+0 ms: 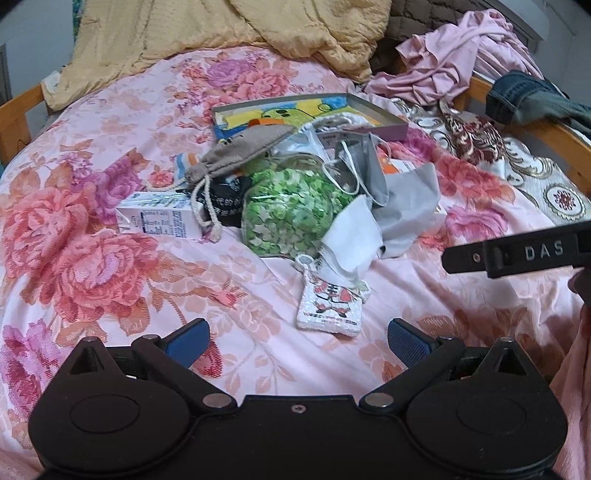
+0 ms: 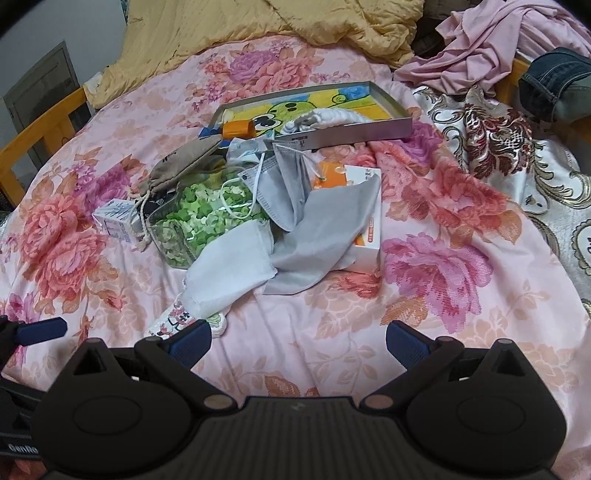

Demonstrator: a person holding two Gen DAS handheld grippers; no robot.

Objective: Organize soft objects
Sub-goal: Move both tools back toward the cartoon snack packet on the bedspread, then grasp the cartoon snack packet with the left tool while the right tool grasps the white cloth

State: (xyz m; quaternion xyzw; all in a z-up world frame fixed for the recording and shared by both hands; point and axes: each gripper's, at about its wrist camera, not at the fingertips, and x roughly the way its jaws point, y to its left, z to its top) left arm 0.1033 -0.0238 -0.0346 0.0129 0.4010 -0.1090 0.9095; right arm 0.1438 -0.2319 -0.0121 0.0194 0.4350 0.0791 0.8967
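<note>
A pile lies mid-bed: a beige drawstring pouch (image 1: 240,153) (image 2: 183,160), a white cloth (image 1: 351,236) (image 2: 231,269), a grey cloth (image 1: 410,206) (image 2: 321,236), a grey face mask (image 1: 364,166) (image 2: 282,184), a clear bag of green pieces (image 1: 291,210) (image 2: 207,218), and a small white beaded pouch (image 1: 330,306) (image 2: 181,317). My left gripper (image 1: 297,341) is open and empty, just short of the beaded pouch. My right gripper (image 2: 297,341) is open and empty, right of the beaded pouch and short of the white cloth.
A shallow box (image 1: 388,123) (image 2: 354,131) with a cartoon picture lies behind the pile. A milk carton (image 1: 159,218) (image 2: 114,218) and an orange-white box (image 2: 365,229) flank it. A yellow quilt (image 1: 221,29), pink clothes (image 1: 458,62) and jeans (image 1: 528,96) lie at the far side. Wooden bed rails (image 1: 16,114) edge the bed.
</note>
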